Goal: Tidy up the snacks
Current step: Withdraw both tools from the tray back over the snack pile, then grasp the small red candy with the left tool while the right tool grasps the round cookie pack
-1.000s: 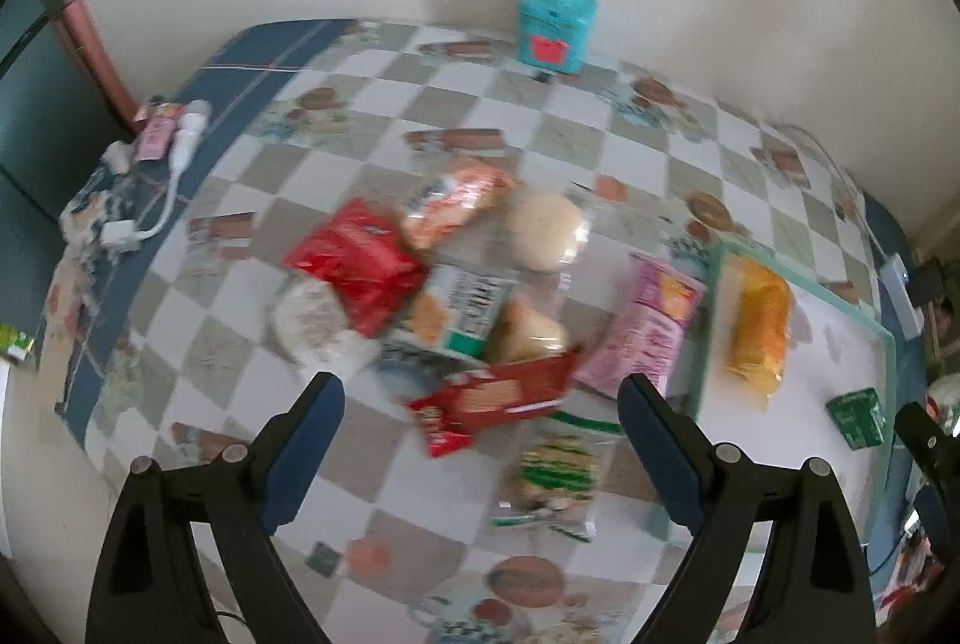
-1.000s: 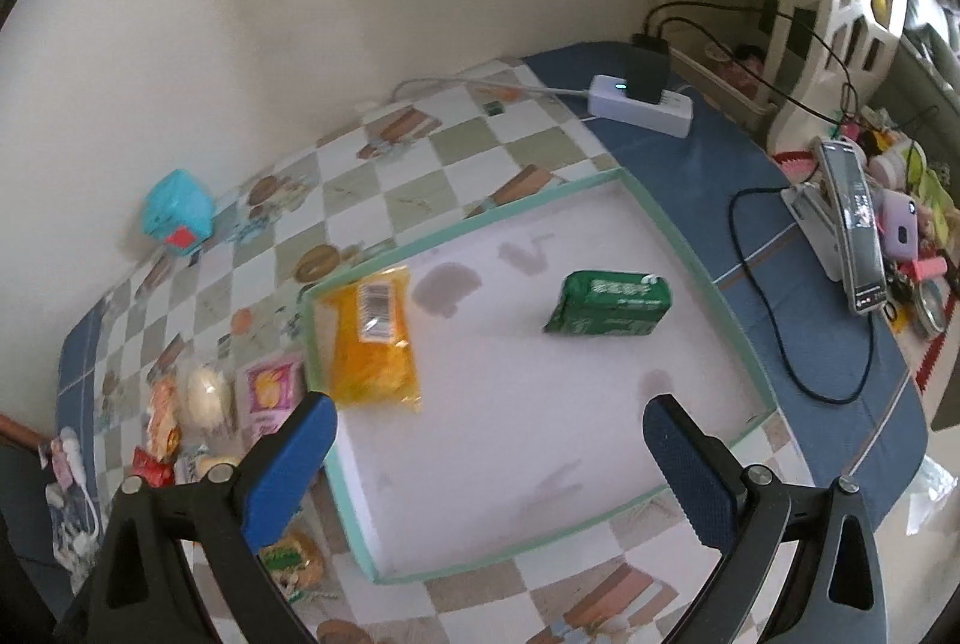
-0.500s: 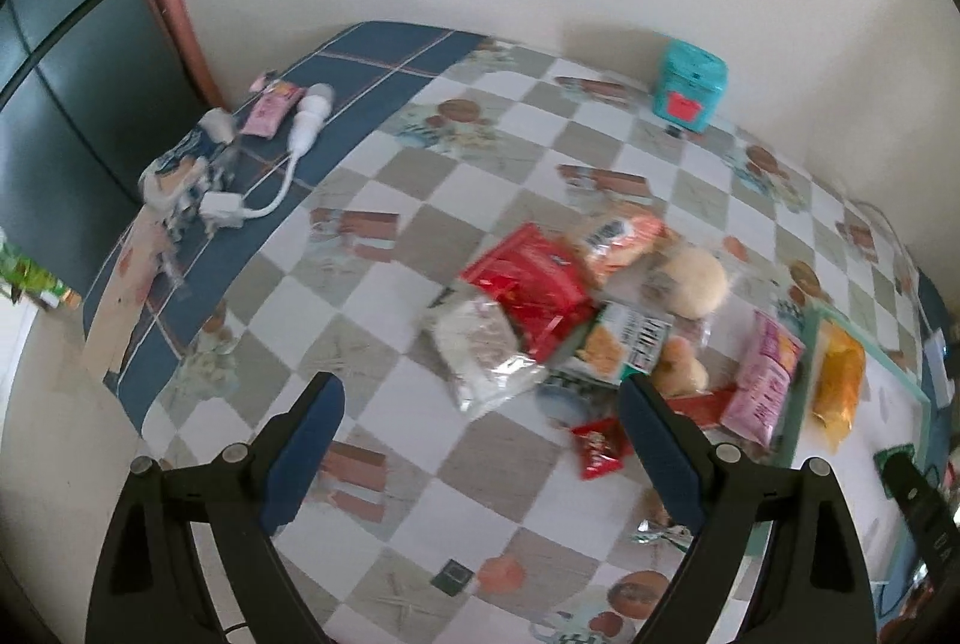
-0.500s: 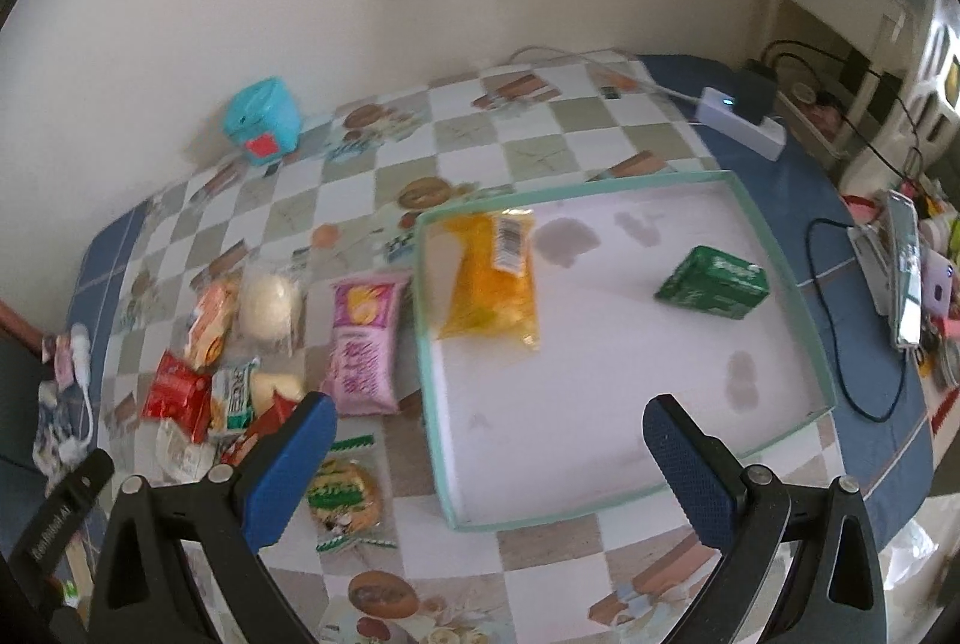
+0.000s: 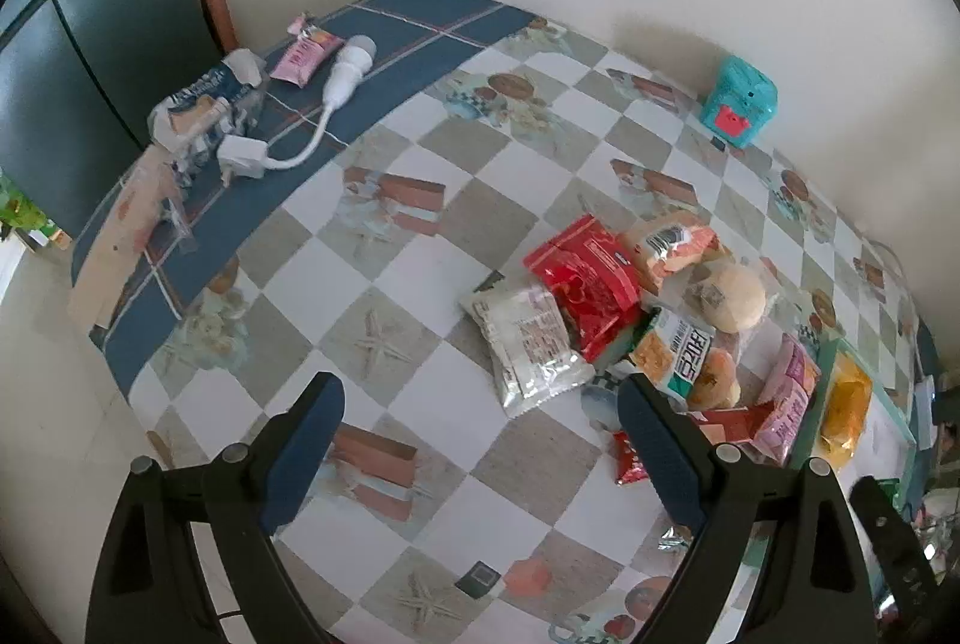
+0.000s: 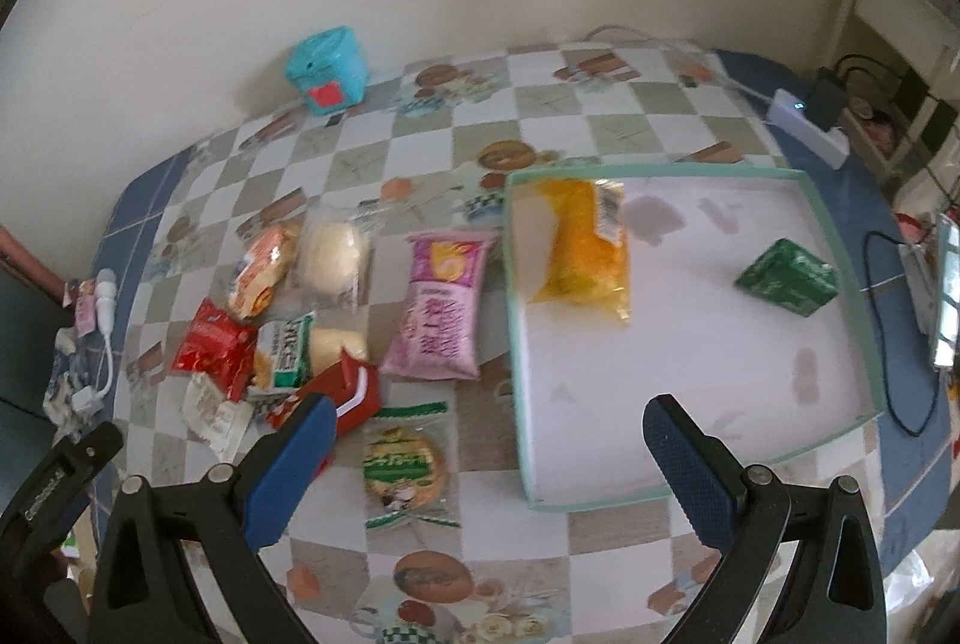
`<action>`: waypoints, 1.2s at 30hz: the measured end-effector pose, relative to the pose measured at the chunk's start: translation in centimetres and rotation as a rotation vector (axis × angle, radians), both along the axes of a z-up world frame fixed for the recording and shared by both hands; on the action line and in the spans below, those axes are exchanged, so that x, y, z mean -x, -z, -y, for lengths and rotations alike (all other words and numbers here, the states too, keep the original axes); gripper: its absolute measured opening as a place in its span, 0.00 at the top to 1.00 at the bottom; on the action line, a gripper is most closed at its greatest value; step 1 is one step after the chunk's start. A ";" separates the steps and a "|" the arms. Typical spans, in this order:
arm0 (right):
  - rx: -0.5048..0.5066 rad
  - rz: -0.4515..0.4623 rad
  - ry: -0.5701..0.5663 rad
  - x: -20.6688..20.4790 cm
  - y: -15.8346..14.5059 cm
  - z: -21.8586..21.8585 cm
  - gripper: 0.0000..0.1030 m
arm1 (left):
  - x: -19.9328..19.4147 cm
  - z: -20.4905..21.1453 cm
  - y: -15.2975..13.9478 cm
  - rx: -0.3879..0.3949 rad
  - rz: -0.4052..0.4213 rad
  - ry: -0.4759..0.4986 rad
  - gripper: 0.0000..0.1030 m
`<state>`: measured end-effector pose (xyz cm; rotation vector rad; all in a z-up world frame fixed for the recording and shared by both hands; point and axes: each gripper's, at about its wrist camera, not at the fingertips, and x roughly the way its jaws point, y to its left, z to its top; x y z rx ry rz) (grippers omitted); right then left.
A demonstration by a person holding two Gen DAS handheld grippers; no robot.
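Note:
A pile of snack packets lies on the checked tablecloth: a red bag [image 5: 585, 284], a clear white packet [image 5: 528, 344], a pink packet [image 6: 441, 308], a round bun [image 6: 333, 254], a green cookie packet [image 6: 405, 464] and a red box [image 6: 342, 395]. A white tray with a teal rim [image 6: 852, 296] holds an orange packet [image 6: 585, 248] and a green packet [image 6: 786, 275]. My left gripper [image 5: 480, 446] is open and empty, above the table left of the pile. My right gripper [image 6: 486, 461] is open and empty, above the tray's near-left corner.
A teal box [image 6: 327, 68] stands by the wall. A white charger with cable [image 5: 288, 134] and wrappers lie on the table's left end. A white power strip [image 6: 807, 125], cables and a phone [image 6: 948, 296] lie right of the tray.
Both grippers have swung left. The left view now takes in more of the table's left end; the right view now takes in the snack pile beside the tray. Both stay open.

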<state>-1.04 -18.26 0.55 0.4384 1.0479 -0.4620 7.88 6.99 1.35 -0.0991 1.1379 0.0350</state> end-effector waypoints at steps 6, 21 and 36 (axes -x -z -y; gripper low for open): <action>-0.066 -0.077 -0.041 -1.5 3.2 -0.6 0.00 | -0.4 1.3 1.6 0.027 -0.056 0.042 0.10; -0.141 -0.263 -0.087 -3.4 9.9 -2.4 0.00 | -1.5 4.4 8.1 0.075 -0.275 0.130 0.10; -0.043 -0.284 -0.152 -4.7 11.0 -5.6 0.00 | -0.9 6.7 10.3 0.058 -0.326 0.193 0.10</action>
